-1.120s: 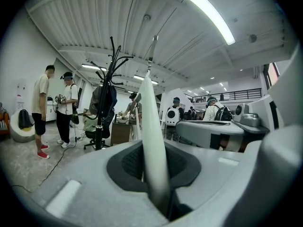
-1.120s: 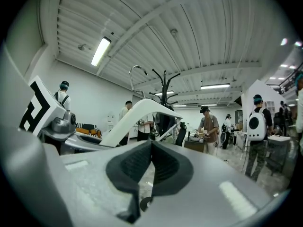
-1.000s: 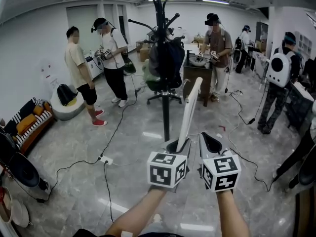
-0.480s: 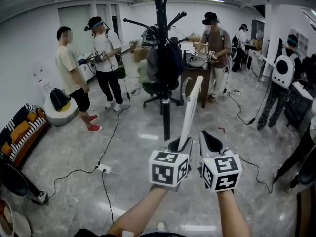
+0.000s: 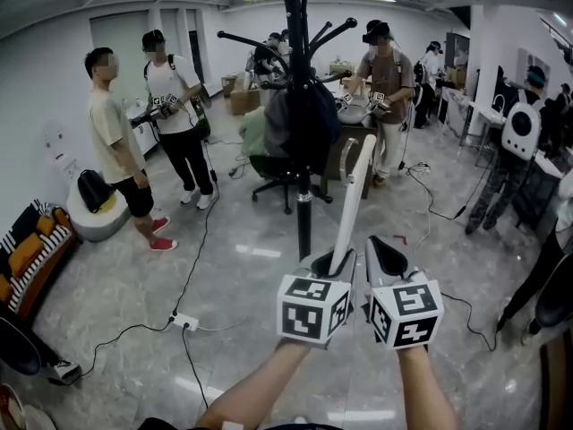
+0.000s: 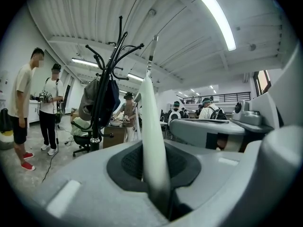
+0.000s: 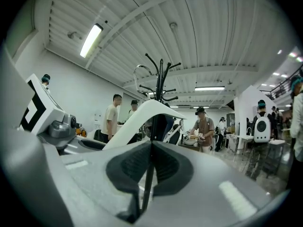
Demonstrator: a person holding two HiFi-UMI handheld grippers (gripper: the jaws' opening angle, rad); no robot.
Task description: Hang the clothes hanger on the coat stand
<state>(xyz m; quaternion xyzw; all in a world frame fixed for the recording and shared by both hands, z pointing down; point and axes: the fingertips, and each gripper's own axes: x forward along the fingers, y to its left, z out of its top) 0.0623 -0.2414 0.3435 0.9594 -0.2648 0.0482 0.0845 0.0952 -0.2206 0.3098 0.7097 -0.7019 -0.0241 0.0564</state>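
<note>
Left gripper (image 5: pixel 329 262) has its jaws clamped tight on one arm of the white clothes hanger (image 5: pixel 351 200), so the hanger sticks up and away from the person, tilted a bit to the right. Its metal hook (image 5: pixel 344 158) is at the far top end, not on anything yet. Right gripper (image 5: pixel 383 256) sits just beside the left one with its jaws closed on nothing; the hanger only crosses behind them in the right gripper view. The black coat stand (image 5: pixel 304 222) is straight ahead on the grey floor (image 5: pixel 242 285), out in the open middle of it and away from the walls. It's got some dark clothing (image 5: pixel 309 115) draped on it, and several of its curved arms up top are bare. Hanger is near the stand but apart from it
</note>
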